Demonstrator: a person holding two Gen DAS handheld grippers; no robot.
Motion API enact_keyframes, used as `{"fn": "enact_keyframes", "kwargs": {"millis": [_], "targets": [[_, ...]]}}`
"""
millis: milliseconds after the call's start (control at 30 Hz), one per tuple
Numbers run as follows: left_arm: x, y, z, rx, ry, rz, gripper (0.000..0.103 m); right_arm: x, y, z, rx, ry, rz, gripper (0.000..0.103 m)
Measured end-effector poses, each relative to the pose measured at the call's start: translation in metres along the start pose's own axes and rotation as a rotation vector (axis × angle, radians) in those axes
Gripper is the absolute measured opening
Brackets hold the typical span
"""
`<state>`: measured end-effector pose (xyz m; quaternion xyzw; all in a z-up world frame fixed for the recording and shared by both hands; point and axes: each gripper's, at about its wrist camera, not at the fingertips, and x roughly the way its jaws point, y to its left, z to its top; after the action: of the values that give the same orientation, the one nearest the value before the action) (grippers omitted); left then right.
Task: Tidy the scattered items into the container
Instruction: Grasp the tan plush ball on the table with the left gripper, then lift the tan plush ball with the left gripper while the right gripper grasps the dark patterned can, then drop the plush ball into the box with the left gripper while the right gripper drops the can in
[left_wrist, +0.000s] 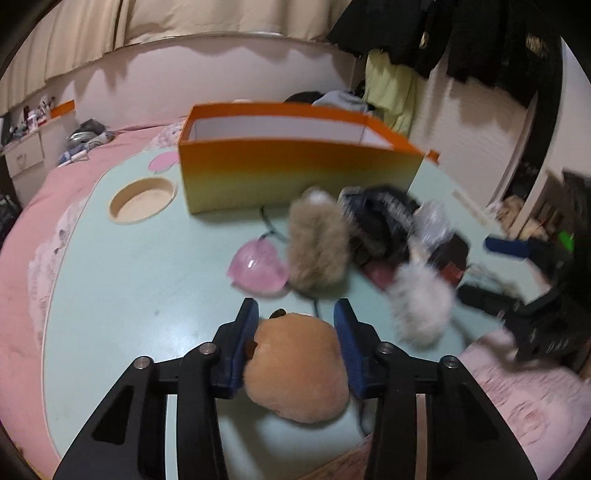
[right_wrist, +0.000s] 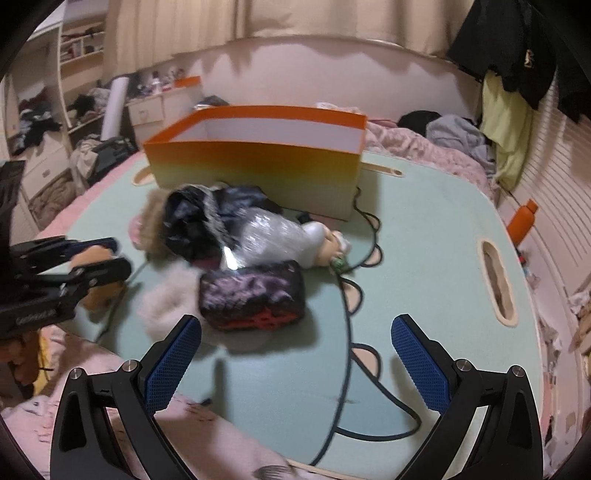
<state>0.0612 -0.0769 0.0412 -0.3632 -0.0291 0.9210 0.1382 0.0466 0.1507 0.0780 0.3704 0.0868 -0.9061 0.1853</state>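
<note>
Left gripper (left_wrist: 295, 317) clamps an orange plush toy (left_wrist: 295, 369) above the pale green table (left_wrist: 129, 277); right gripper (right_wrist: 295, 354) gapes empty; orange box (left_wrist: 295, 166) stands behind the scattered pile.

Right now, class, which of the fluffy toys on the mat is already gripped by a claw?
The orange plush, clamped in the left claw. The tan one and the white one lie loose on the mat.

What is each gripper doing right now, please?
Left gripper: closed on the orange plush.
Right gripper: open, holding nothing, above the table.
</note>
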Motion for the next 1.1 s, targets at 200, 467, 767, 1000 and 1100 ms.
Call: {"fn": "enact_keyframes", "kwargs": {"millis": [200,467,767,1000,1100], "targets": [[-0.004,-0.002,0.015,0.023,-0.048,0.011,0.044,0.000,0.001,0.006,0.009,0.002,0.046,0.096],[-0.018,0.001,0.012,0.008,-0.081,-0.012,0.044,0.008,0.011,0.011,-0.008,0.036,0.096,0.079],[-0.027,-0.008,0.043,0.016,-0.141,-0.037,0.044,0.009,0.000,0.009,0.055,0.042,0.132,0.063],[-0.024,-0.017,0.057,0.024,-0.160,-0.055,0.044,-0.014,-0.016,0.004,0.134,-0.018,0.157,0.063],[-0.020,-0.017,0.063,0.019,-0.163,-0.055,0.044,-0.025,-0.021,0.006,0.152,-0.055,0.159,0.063]]}}
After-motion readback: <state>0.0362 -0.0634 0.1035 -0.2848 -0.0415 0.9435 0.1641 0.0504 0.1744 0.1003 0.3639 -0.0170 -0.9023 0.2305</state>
